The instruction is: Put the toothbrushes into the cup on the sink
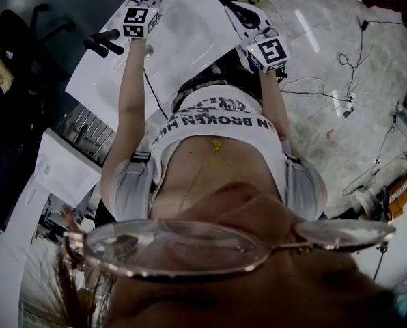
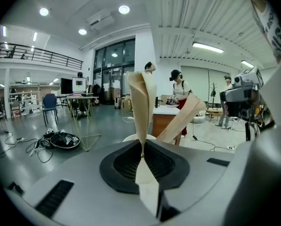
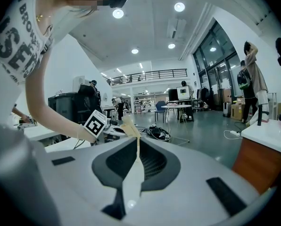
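Head view shows both grippers held out in front of the person. The left gripper [image 2: 171, 91] has its jaws spread in a V, with nothing between them. The right gripper [image 3: 129, 124] has its jaws pressed together, empty. No toothbrush, cup or sink appears in any view. Judgement: no placement has begun, and all steps remain.

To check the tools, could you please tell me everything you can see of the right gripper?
The right gripper has a smooth light-grey body, plastic by its look, with a dark ribbed recess from which two beige jaws rise. The jaws are pressed together with nothing between them. Its cube carries black-and-white square markers. The person holds it raised out in front of the body, pointing into an open hall; nothing else appears to touch it.
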`<state>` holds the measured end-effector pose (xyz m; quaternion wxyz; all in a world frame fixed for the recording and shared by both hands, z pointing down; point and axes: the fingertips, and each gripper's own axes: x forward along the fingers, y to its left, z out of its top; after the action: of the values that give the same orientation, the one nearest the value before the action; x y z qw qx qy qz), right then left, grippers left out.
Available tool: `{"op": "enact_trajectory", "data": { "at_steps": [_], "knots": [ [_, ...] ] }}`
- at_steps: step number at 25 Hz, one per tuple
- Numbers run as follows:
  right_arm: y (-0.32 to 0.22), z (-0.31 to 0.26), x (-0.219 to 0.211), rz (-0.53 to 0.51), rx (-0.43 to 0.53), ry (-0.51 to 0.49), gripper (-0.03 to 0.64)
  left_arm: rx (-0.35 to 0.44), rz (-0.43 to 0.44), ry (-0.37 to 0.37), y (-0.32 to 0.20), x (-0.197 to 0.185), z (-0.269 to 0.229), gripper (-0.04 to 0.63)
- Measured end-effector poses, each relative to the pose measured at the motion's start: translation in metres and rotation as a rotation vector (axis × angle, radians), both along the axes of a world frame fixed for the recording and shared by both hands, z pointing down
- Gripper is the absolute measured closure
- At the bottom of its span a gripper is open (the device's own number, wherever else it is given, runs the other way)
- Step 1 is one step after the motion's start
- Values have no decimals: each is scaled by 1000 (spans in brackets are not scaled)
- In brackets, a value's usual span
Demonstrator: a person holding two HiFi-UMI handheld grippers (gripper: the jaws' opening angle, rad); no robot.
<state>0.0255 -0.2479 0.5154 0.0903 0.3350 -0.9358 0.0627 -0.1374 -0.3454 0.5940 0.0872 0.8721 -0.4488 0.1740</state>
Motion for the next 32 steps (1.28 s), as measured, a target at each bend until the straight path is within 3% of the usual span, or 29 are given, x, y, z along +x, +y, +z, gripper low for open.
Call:
{"op": "enact_trajectory", "data": {
  "at_steps": [16,22,32],
  "knots": [
    [-1,-6,-2,-6,8,-18,581,-75,-48,37,17,-8,10,555],
    [2,-5,-7,-23,14,-17,581,-67,-52,34,28,-9,7,555],
    [9,-11,-13,-61,21,-18,584,-36,-87,90,53,4,-13,581]
  ]
}}
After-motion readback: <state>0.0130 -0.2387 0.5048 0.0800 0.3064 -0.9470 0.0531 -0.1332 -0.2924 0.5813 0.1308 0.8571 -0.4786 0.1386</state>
